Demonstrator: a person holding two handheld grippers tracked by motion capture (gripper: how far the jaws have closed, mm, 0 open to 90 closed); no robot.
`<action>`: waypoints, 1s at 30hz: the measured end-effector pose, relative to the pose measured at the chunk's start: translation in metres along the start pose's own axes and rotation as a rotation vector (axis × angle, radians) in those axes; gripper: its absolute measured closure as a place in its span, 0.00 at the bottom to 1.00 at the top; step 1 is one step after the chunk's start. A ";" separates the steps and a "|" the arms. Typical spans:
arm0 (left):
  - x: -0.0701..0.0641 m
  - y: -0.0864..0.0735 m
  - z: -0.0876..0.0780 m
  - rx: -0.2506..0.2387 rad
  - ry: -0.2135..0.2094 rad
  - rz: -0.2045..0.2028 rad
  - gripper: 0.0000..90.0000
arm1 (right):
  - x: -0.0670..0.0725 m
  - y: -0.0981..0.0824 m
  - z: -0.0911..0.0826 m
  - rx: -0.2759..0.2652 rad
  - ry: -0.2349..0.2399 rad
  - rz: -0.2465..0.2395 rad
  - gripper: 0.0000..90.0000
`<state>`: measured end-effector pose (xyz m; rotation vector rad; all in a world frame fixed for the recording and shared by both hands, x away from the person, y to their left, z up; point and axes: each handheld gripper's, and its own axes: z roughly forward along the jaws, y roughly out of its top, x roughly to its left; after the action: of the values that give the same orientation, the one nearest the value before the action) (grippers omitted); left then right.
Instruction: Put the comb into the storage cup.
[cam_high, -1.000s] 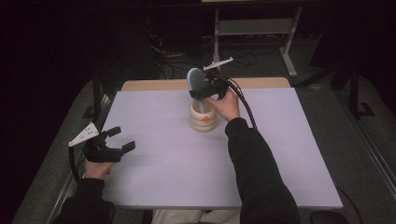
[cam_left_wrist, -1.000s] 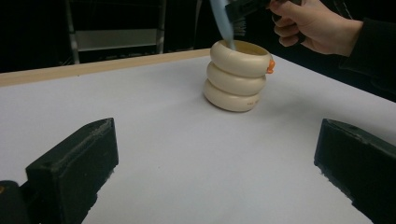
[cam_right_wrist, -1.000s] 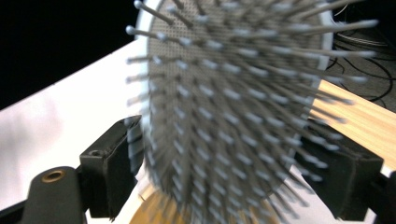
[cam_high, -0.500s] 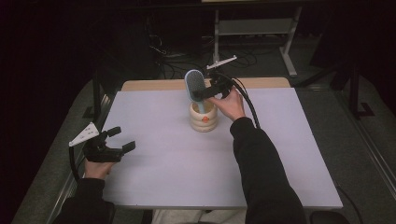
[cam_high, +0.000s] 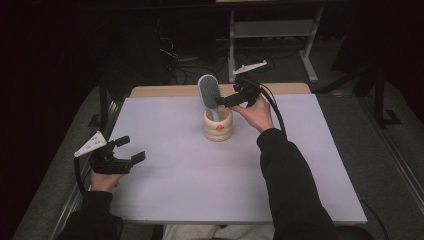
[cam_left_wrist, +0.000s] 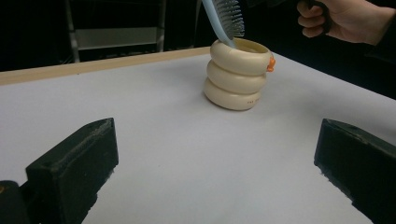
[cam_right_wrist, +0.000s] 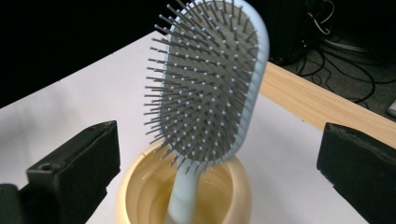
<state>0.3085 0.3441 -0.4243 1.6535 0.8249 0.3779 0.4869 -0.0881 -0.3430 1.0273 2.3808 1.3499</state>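
A light-blue hairbrush (cam_high: 208, 91) stands handle-down in a cream ringed cup (cam_high: 217, 125) at the far middle of the white table. It leans slightly left, its bristles facing my right gripper (cam_high: 224, 100). That gripper hovers just right of the brush head; its jaws have just been opening and now stand open, with nothing pressed between them. In the right gripper view the brush (cam_right_wrist: 212, 79) and the cup (cam_right_wrist: 140, 196) sit ahead between the wide jaws. My left gripper (cam_high: 131, 149) rests open at the table's left edge. In its view, the cup (cam_left_wrist: 237, 74) and the brush (cam_left_wrist: 224, 16) stand far ahead.
The white table top (cam_high: 200, 185) has a wooden strip (cam_high: 170, 90) along its far edge. Behind it, a metal shelf frame (cam_high: 272, 30) and loose cables (cam_high: 190, 57) sit on the dark floor. The person's right hand (cam_left_wrist: 350, 21) is in the left gripper view.
The right gripper has let go of the brush head, opened and drawn back to the right and slightly up. The brush stays standing in the cup. The left gripper has not moved.
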 end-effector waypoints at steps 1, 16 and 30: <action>0.000 0.000 0.000 0.000 0.001 0.001 0.00 | 0.000 -0.001 -0.003 -0.005 -0.001 0.003 0.00; 0.000 0.000 0.002 0.007 -0.002 0.002 0.00 | -0.003 -0.022 -0.037 -0.038 -0.002 0.005 0.00; -0.001 0.000 0.003 0.013 0.001 0.005 0.00 | -0.004 -0.034 -0.060 -0.054 -0.010 -0.012 0.00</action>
<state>0.3097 0.3419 -0.4250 1.6677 0.8253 0.3777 0.4440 -0.1423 -0.3382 1.0004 2.3263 1.3943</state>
